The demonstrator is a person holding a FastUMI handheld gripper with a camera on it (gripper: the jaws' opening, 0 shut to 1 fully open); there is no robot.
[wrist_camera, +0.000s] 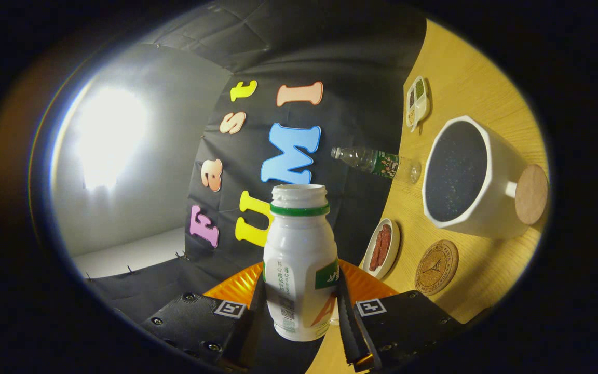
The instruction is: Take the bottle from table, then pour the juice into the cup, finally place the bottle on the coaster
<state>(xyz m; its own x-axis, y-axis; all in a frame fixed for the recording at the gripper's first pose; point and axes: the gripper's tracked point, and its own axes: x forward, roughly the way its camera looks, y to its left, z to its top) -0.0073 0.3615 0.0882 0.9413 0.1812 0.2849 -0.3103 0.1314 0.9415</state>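
Note:
A small white bottle [299, 259] with a green neck ring and no cap sits between my fingers, and my gripper [299, 306] is shut on its lower body. The whole view is rolled sideways, so the wooden table [475, 88] stands on the right. A large white cup [467, 176] with a dark inside and a cork-ended handle rests on the table, beyond the fingers to the right, its mouth facing the bottle. A round cork coaster [436, 266] lies beside the cup, closer to the fingers.
A clear plastic water bottle [377, 162] with a green label stands on the table beyond the cup. A small white dish of reddish food [382, 248] lies next to the coaster. A divided white dish [416, 101] sits farther off.

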